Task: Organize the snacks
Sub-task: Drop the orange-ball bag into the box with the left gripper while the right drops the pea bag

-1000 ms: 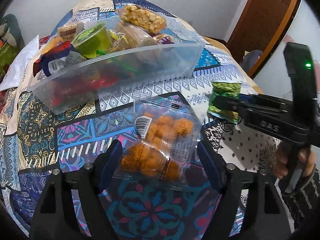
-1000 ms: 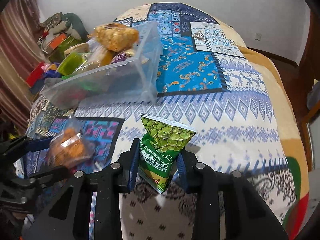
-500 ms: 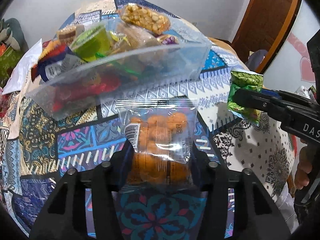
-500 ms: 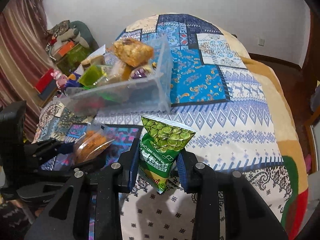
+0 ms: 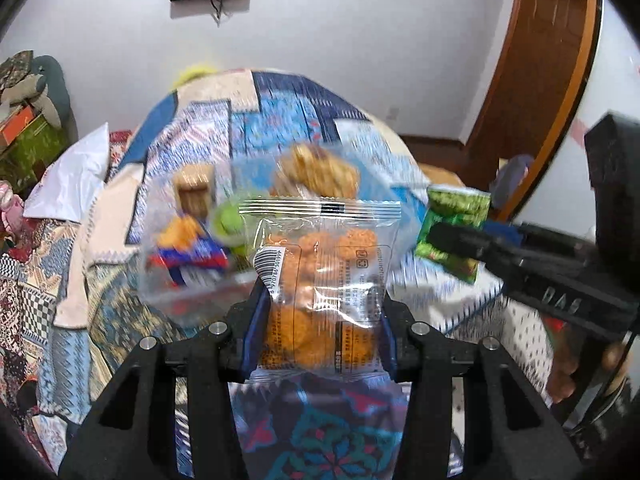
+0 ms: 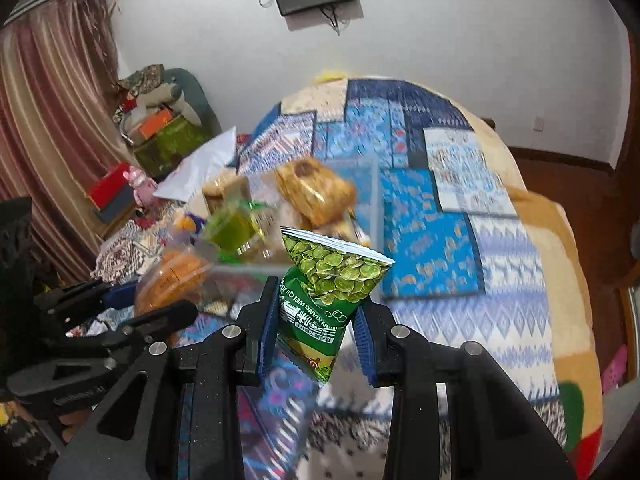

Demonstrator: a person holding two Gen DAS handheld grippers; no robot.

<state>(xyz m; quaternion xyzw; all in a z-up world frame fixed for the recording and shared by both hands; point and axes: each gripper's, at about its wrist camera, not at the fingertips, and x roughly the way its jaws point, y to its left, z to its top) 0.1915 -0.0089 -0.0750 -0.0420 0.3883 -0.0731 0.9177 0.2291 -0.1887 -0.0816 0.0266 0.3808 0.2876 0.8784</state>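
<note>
1. Since the earlier frame, both grippers are rising above the bedspread [image 6: 516, 280], nearer the clear bin [image 6: 370, 196].
2. The left gripper [image 5: 320, 320] is clamping the clear snack packet [image 5: 322, 276], long axis upright, seal up.
3. The right gripper [image 6: 316, 336] is pinching the green pea packet [image 6: 324, 296], tilted, its wide end up.

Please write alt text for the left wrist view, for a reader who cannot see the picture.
The left gripper holds a clear packet of orange round snacks upright between its two fingers, above a patterned bedspread. Behind it, blurred, is a clear plastic bin full of snacks. At the right, the right gripper holds a green pea packet.
</note>
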